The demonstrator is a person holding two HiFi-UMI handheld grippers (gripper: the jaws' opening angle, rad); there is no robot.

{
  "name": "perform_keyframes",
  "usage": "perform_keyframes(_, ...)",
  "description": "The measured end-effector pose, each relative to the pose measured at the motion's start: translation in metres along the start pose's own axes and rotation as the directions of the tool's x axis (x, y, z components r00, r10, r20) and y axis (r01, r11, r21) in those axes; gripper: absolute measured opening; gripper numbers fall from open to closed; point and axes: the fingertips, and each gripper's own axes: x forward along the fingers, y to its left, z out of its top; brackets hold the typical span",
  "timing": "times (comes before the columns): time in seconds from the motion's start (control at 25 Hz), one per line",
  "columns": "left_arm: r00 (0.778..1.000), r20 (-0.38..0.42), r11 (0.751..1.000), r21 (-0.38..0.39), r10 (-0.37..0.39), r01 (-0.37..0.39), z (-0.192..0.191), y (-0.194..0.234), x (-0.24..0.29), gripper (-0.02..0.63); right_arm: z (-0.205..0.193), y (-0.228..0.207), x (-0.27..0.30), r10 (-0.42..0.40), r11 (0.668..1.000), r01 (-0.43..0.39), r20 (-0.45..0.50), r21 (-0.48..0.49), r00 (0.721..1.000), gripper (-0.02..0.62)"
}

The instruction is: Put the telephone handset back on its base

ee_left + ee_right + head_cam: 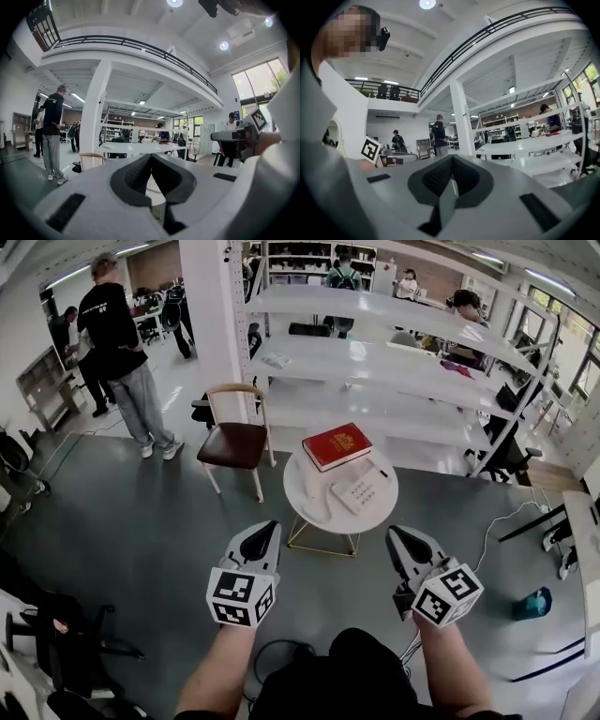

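A small round white table stands ahead of me in the head view. On it lie a red book and a white telephone base with a keypad. The white handset appears to lie on the tabletop just left of the base. Both grippers hover over the grey floor short of the table. My left gripper has its jaws together with nothing between them. My right gripper is likewise shut and empty. Neither touches the table.
A wooden chair with a brown seat stands left of the table. Long white shelves run behind it. A person stands at the far left. A cable and a teal object lie on the floor at right.
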Motion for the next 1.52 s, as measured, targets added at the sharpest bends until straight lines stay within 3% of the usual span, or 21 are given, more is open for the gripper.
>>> perform_keyframes(0.28, 1.0, 0.009, 0.999, 0.032, 0.005, -0.005, 0.02, 0.022, 0.045, 0.009, 0.019, -0.035, 0.049, -0.023, 1.0, 0.024, 0.038, -0.018, 0.999, 0.006)
perform_keyframes(0.52, 0.999, -0.018, 0.999, 0.025, 0.035, -0.035, 0.01, 0.035, 0.078, 0.009, 0.01, -0.072, 0.075, -0.021, 1.0, 0.021, 0.033, 0.008, 0.999, 0.006)
perform_keyframes(0.84, 0.995, -0.082, 0.998, 0.001, 0.059, -0.059, -0.014, 0.044, 0.185, 0.009, -0.001, -0.177, 0.12, -0.03, 0.999, 0.03, 0.018, 0.03, 0.999, 0.006)
perform_keyframes(1.12, 0.99, -0.111, 0.996, 0.002, 0.092, -0.092, -0.01, 0.045, 0.292, 0.009, -0.009, -0.265, 0.178, 0.034, 0.999, -0.033, -0.032, 0.041, 0.999, 0.006)
perform_keyframes(1.36, 0.981, -0.133, 0.989, -0.027, 0.143, -0.148, -0.018, 0.053, 0.339, 0.009, -0.015, -0.305, 0.218, 0.104, 0.993, -0.1, -0.068, 0.057, 0.992, 0.006)
perform_keyframes(1.52, 0.957, -0.22, 0.975, -0.069, 0.189, -0.209, -0.047, 0.072, 0.354, 0.01, -0.022, -0.313, 0.24, 0.13, 0.99, -0.123, -0.093, 0.075, 0.987, 0.006)
